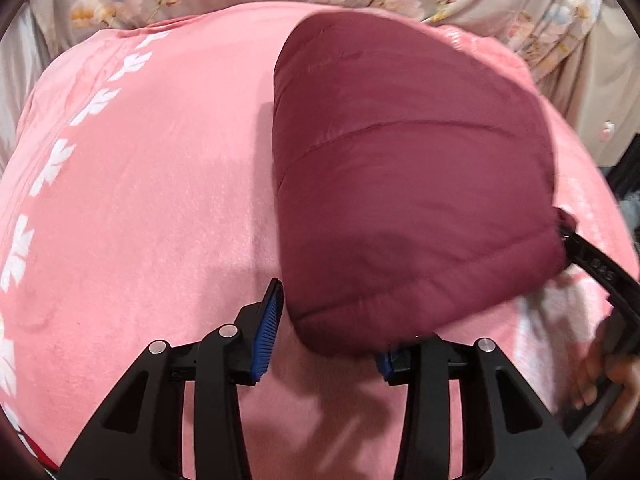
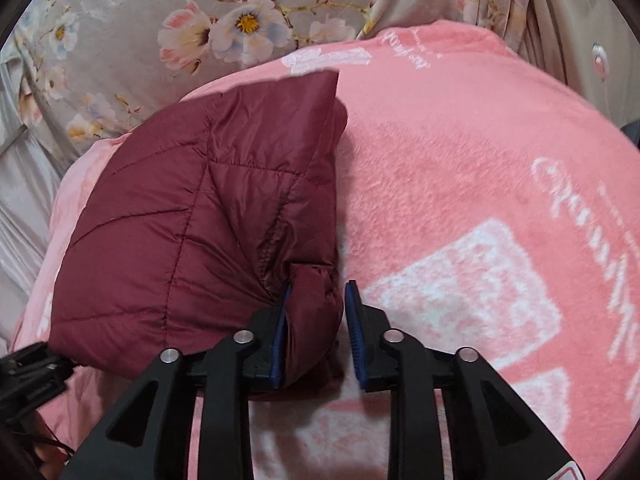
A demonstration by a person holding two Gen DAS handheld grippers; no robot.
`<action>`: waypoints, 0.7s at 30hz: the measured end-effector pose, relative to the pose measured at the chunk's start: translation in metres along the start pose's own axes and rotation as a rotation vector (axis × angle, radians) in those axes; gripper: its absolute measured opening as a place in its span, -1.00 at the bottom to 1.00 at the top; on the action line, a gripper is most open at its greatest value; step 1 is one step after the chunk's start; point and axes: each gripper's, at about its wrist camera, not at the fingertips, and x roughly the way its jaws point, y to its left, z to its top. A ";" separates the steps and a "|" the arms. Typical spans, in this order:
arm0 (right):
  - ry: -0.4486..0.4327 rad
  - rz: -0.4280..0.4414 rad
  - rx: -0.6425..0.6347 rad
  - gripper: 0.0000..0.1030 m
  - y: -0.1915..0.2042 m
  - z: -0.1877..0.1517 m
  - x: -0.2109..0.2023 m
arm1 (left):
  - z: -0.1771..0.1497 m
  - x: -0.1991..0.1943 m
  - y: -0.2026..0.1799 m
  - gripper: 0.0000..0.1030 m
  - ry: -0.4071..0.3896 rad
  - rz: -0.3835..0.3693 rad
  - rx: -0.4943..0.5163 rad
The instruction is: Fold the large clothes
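My left tool (image 1: 324,332) straddles the maroon jacket's (image 1: 400,184) near corner, pads not pressing. My right tool (image 2: 316,332) stands released around its folded edge; bare pink blanket (image 2: 460,200) lies open toward three o'clock.

Left wrist view: pink blanket (image 1: 140,208) bare across left and centre, open passage there. Folded maroon jacket (image 1: 408,200) blocks centre-right. Right wrist view: blanket bare across right half; jacket fills left-centre; floral sheet (image 2: 120,32) lies open along the upper left.
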 end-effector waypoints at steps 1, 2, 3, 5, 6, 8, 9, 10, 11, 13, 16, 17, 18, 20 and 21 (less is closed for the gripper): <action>-0.015 0.003 -0.002 -0.48 -0.001 0.002 -0.010 | 0.001 -0.011 0.005 -0.23 -0.002 -0.033 -0.001; -0.034 0.006 0.002 -0.44 -0.004 0.004 -0.021 | 0.002 -0.023 0.010 -0.23 -0.004 -0.065 -0.008; -0.052 0.005 0.011 -0.40 -0.007 0.007 -0.031 | 0.004 -0.032 0.015 -0.23 -0.005 -0.088 -0.011; -0.087 -0.011 0.020 -0.38 -0.011 0.015 -0.046 | 0.011 -0.047 0.024 -0.23 -0.020 -0.113 -0.020; -0.101 -0.021 0.023 -0.38 -0.012 0.020 -0.051 | 0.013 -0.051 0.026 -0.23 -0.028 -0.113 -0.023; -0.134 -0.032 0.029 -0.37 -0.010 0.036 -0.062 | 0.028 -0.062 0.035 -0.23 -0.052 -0.125 -0.038; -0.147 -0.028 0.033 -0.37 -0.008 0.044 -0.066 | 0.037 -0.069 0.038 -0.23 -0.079 -0.132 -0.046; -0.159 -0.012 0.039 -0.34 -0.006 0.054 -0.068 | 0.044 -0.073 0.037 -0.24 -0.103 -0.131 -0.047; -0.161 0.007 0.042 -0.18 -0.004 0.063 -0.067 | 0.052 -0.078 0.035 -0.25 -0.126 -0.131 -0.038; -0.162 0.033 0.044 0.05 0.004 0.080 -0.062 | 0.067 -0.092 0.029 -0.25 -0.160 -0.138 -0.007; -0.158 0.029 0.039 0.05 0.013 0.095 -0.052 | 0.077 -0.108 0.011 0.20 -0.188 -0.131 0.077; -0.158 0.030 0.041 0.06 0.015 0.097 -0.049 | 0.076 -0.111 0.008 0.26 -0.184 -0.110 0.103; -0.154 0.034 0.040 0.05 0.016 0.098 -0.045 | 0.073 -0.111 0.007 0.26 -0.172 -0.091 0.121; -0.146 0.029 0.045 0.06 0.017 0.098 -0.040 | 0.073 -0.106 0.011 0.26 -0.151 -0.072 0.124; -0.139 0.035 0.058 0.06 0.017 0.099 -0.037 | 0.076 -0.103 0.016 0.26 -0.144 -0.062 0.113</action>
